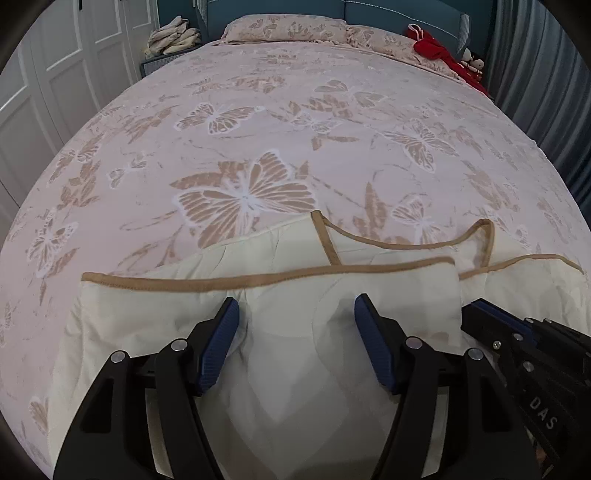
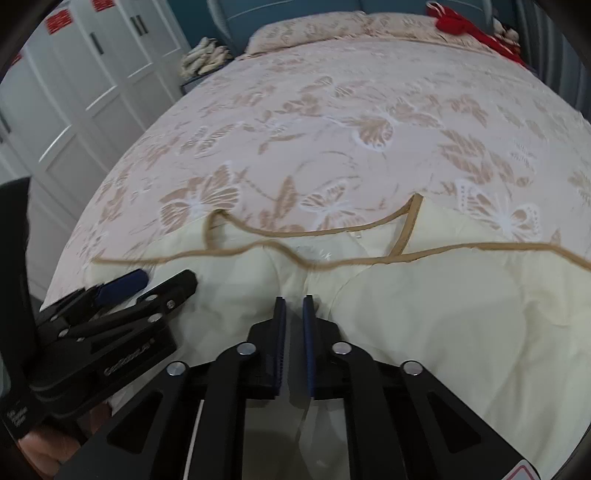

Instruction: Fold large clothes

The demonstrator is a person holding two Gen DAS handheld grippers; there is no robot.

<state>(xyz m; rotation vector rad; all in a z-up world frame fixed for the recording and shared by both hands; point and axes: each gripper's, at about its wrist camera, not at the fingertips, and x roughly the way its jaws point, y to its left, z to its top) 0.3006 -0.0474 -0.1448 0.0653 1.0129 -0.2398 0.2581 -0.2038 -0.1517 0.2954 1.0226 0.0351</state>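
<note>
Matt quilted cloth blanket [image 1: 155, 310], tan-bound.

Right gripper [image 2: 294, 301] fingers [image 2: 280, 325] pinched on cream quilt [image 2: 443, 314] atop butterfly bedspread [image 2: 332, 122]

**Bedroom with a butterfly-print bed**

I'm looking across a wide bed [image 1: 280, 122] covered in a pale pink spread with tan and white butterflies. Two matching pillows [image 1: 288, 27] lie at its head against a teal padded headboard [image 1: 388, 11]. Left of the bed I see white panelled wardrobe doors [image 2: 85, 74] with dark handles and red labels near the top. A small nightstand [image 1: 159, 64] beside the headboard carries a heap of cream cloth [image 1: 173, 37]. Grey-blue curtains [image 1: 546, 74] hang on the right. Red fabric [image 1: 439, 50] sits in the far right corner. The light is soft and even.
</note>
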